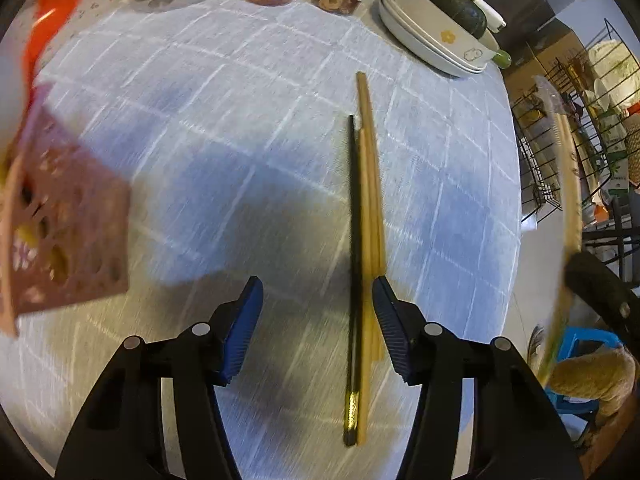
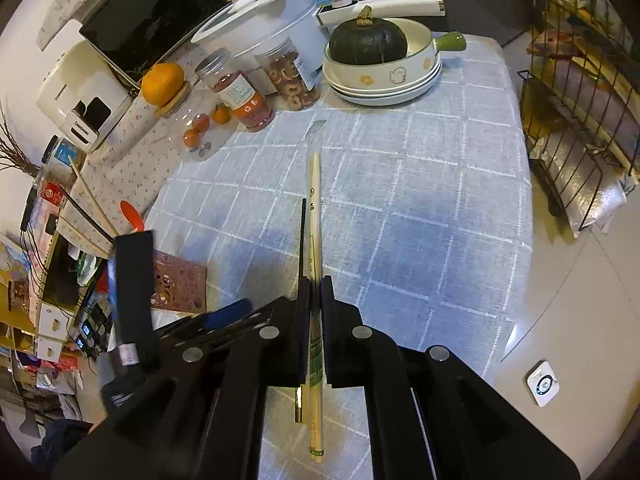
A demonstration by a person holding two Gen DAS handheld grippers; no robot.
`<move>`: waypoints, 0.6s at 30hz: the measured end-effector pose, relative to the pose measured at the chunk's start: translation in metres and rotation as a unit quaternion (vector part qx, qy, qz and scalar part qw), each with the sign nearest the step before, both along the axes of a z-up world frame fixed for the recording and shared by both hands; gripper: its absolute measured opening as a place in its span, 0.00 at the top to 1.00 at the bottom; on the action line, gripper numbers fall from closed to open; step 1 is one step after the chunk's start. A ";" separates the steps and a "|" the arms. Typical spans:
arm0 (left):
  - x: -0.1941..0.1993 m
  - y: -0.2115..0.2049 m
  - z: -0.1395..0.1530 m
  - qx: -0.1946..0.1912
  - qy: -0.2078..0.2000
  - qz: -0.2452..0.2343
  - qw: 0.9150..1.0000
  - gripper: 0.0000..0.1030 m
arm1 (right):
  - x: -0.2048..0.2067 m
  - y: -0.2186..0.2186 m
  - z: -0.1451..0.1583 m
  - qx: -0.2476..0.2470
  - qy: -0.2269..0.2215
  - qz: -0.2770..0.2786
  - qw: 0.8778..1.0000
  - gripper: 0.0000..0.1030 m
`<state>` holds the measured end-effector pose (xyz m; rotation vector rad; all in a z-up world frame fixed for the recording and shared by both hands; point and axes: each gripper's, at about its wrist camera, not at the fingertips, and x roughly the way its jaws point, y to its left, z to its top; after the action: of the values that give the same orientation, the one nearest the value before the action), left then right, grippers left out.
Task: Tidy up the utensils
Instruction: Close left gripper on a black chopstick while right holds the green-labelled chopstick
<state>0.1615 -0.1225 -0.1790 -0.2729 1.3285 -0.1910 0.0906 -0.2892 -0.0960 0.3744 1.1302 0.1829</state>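
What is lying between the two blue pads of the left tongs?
In the left wrist view, a black chopstick and wooden chopsticks lie on the tablecloth between the open left tongs' pads, close to one pad.

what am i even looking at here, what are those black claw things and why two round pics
Each picture comes from a wide-angle camera fixed on a hand-held gripper, looking forward along its two fingers. No robot arm: a person holds one gripper in each hand and is sorting utensils.

The left wrist view shows the left gripper, black with blue pads, open above a table under a blue checked cloth. Below it lie chopsticks: one black chopstick beside wooden chopsticks. Its pads press on nothing. A perforated pinkish holder sits at the left edge, blurred.

The right wrist view shows the right gripper shut on a wrapped chopstick, lifted above the cloth.

At the far end stand stacked white dishes with a dark green squash, food jars and oranges.
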 end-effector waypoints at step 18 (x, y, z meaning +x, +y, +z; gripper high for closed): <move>0.016 -0.012 -0.006 0.015 0.014 0.003 1.000 0.75 | -0.005 -0.011 0.007 0.019 -0.009 -0.012 1.000 0.95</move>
<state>0.1777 -0.1348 -0.1850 -0.2550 1.3579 -0.1636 0.0854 -0.3004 -0.0887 0.4194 1.1055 0.1875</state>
